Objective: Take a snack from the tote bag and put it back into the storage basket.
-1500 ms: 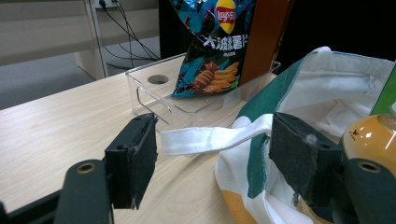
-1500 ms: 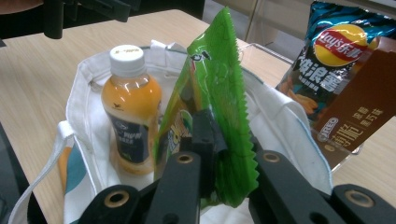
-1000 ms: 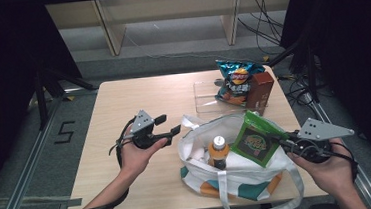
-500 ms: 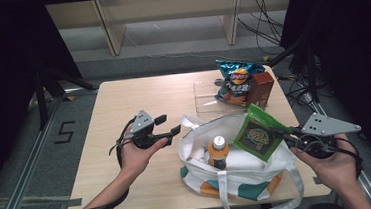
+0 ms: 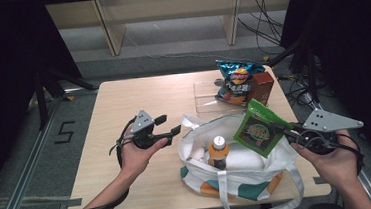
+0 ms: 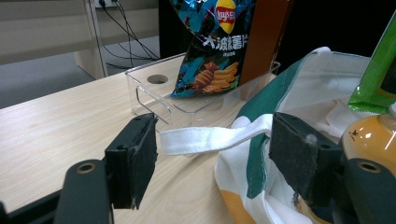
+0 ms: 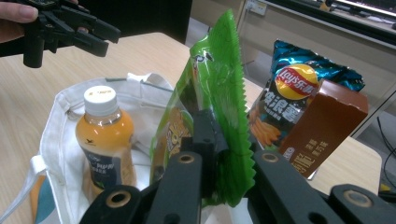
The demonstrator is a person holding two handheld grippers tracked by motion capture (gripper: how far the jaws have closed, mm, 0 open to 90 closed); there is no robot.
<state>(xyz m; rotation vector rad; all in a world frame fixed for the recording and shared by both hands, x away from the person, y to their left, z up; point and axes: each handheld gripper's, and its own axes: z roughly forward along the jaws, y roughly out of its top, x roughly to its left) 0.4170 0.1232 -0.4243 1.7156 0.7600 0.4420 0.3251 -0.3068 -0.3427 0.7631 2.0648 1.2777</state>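
Pinching the green snack packet (image 5: 257, 131) by its edge, the right gripper (image 5: 288, 130) holds it upright over the open tote bag (image 5: 239, 173), beside an orange drink bottle (image 5: 218, 153) standing inside. The left gripper (image 5: 173, 131) hovers wide apart, the bag's white strap (image 6: 210, 138) between its jaws, untouched. In the clear tray (image 5: 205, 97) behind, a blue bag (image 5: 236, 80) reads "Lay's" beside a brown box (image 5: 261, 87).

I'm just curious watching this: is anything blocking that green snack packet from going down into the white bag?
Partly. An orange bottle stands upright in the bag just beside the green packet, which the right gripper holds above the bag's mouth. The room beside the bottle looks free.
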